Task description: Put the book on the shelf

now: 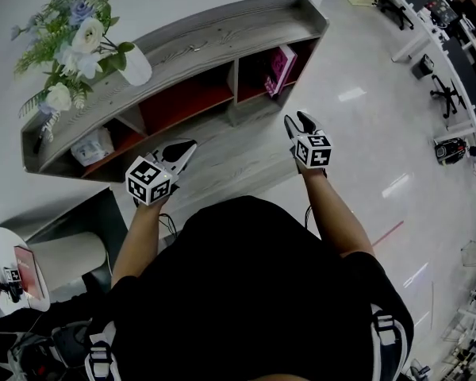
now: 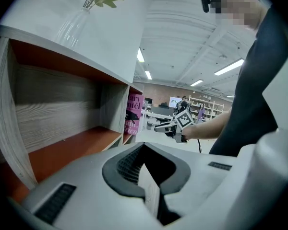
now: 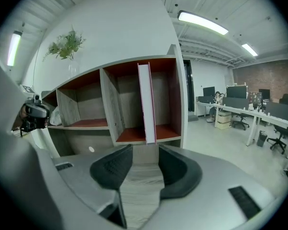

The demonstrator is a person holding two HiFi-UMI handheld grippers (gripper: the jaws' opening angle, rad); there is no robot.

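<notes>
A pink book stands upright in the right compartment of the low curved wooden shelf, leaning slightly. In the right gripper view the book shows edge-on, straight ahead of my right gripper, a short way off. That gripper is open with nothing between its jaws. My left gripper hangs in front of the red-floored middle compartment; its tips meet and hold nothing. From the left gripper view I also see the book and the right gripper beyond.
A white vase of flowers stands on the shelf top at the left. A white bundle lies in the left compartment. Office desks and chairs line the far right. A small round table sits at my lower left.
</notes>
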